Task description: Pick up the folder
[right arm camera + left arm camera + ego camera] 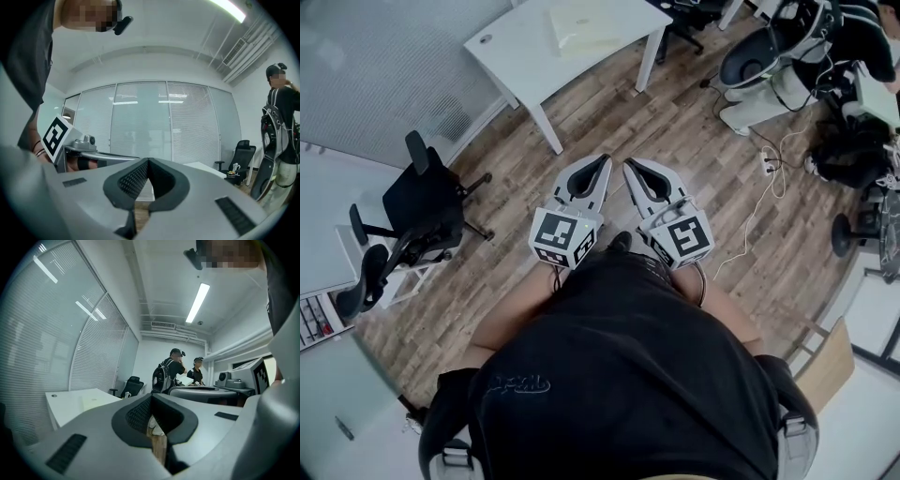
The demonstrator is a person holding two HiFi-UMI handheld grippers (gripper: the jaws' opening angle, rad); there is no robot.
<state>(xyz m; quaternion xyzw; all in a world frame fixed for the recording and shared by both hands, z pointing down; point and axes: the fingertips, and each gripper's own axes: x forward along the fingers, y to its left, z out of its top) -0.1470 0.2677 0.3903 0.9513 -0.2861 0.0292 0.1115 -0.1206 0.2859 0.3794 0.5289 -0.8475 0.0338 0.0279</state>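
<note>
A pale yellow folder lies flat on the white table at the far side of the room. My left gripper and right gripper are held side by side at waist height over the wooden floor, well short of the table, pointing roughly level towards it. Both are shut with nothing between the pads. In the left gripper view the left gripper has its jaws together, and the table shows at the left. In the right gripper view the right gripper is likewise shut and empty.
Two black office chairs stand at the left near a white cabinet. A white machine base, cables and dark gear crowd the right. Two people stand beyond the table; another chair is by the blinds.
</note>
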